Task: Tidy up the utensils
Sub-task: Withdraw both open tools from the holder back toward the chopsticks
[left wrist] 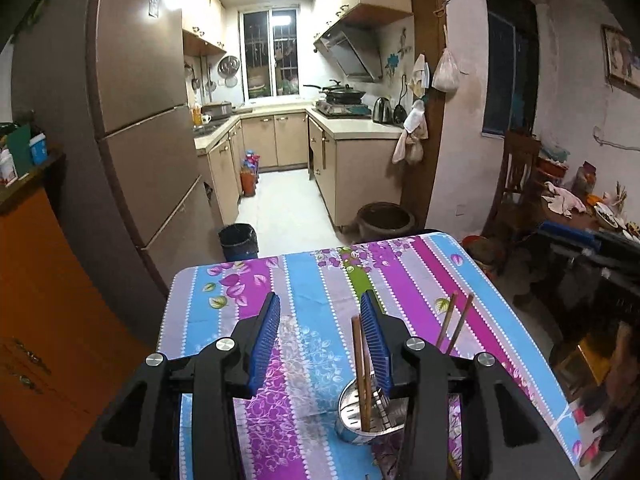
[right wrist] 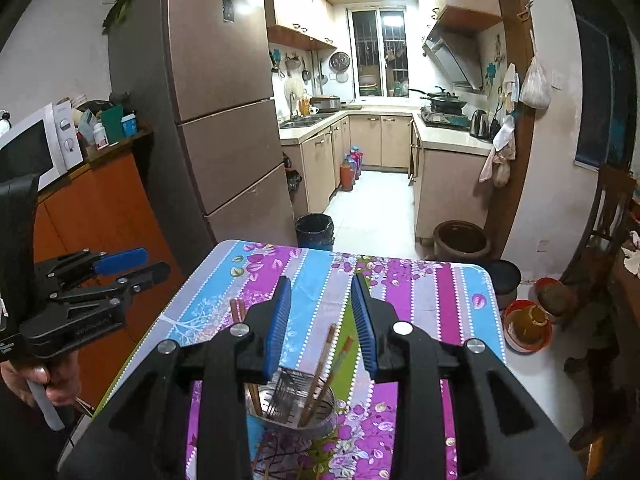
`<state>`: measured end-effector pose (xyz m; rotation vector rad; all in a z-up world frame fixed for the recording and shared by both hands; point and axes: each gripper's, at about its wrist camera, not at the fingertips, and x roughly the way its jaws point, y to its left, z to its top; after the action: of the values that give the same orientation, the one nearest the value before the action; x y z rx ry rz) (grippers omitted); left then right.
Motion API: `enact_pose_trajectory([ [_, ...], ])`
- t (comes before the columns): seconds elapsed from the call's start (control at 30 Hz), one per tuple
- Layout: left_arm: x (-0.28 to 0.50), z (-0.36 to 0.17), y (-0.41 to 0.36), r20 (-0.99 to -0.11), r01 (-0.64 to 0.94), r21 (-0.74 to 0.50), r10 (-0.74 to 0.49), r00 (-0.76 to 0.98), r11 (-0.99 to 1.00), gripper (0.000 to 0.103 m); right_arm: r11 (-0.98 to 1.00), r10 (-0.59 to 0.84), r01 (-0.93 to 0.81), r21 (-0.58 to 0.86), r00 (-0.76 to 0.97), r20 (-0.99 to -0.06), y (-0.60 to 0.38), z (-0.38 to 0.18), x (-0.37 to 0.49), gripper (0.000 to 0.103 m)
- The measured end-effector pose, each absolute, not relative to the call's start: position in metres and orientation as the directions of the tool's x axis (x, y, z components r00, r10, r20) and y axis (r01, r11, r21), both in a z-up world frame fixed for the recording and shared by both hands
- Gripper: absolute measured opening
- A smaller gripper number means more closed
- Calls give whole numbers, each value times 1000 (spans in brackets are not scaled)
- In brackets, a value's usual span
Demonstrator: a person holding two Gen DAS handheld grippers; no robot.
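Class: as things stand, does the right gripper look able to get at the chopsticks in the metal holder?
Probably yes: the right gripper is open above the holder, with nothing between it and the chopsticks.

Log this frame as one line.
left gripper: open, empty | right gripper: open, empty | brown wooden chopsticks: upright in round steel utensil holder

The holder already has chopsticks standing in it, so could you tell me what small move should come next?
Probably lift both grippers clear: the left gripper and right gripper are open with nothing between them, and the chopsticks stand in the holder.
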<state>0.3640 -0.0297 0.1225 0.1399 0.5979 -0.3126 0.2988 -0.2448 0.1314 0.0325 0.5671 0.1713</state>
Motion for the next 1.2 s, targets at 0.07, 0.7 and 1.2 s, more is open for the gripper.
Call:
enact_pose_trajectory([
  [0.07,348,118,-26,-558,331,68,-239,795,941,44,985,172,-157,74,831,-530,-252,129,289,32],
  [0.7,109,-39,56,-524,392,59,-306,795,918,49,975,214,-212,71,796,-566,-282,-26,74,49],
  [1.2,17,-143,28,-562,334,92,-228,795,938,29,991,68,-123,-58,818,-572,-231,-137,-12,33],
])
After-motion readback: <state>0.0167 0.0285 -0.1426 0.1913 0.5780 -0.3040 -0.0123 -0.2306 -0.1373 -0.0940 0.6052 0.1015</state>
